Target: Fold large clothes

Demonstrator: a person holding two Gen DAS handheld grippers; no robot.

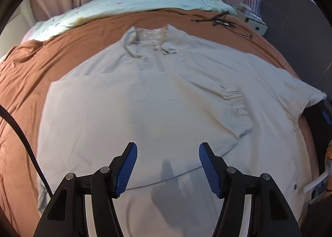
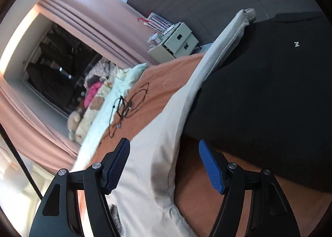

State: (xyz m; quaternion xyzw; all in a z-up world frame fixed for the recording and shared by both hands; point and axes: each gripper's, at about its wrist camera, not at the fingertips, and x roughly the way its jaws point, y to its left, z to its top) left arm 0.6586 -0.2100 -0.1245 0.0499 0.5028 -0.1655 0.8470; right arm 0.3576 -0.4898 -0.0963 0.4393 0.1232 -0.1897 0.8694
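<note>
A large pale grey jacket (image 1: 166, 102) lies spread front-up on a brown bedsheet (image 1: 31, 81), collar (image 1: 151, 39) at the far end. One sleeve is folded across the chest, its gathered cuff (image 1: 236, 102) toward the right. My left gripper (image 1: 168, 166) hovers open above the jacket's lower front, with nothing between its blue pads. In the right wrist view the jacket's side edge (image 2: 157, 143) and other sleeve (image 2: 228, 35) run up the frame. My right gripper (image 2: 166, 164) stands open over that edge, pads clear of the cloth.
Black cables (image 1: 224, 22) lie on the sheet beyond the collar. A pale green quilt (image 1: 134, 2), pillows and soft toys sit at the bed's head. A bedside cabinet (image 2: 178, 42) stands by the dark wall. A person's black clothing (image 2: 269, 81) fills the right.
</note>
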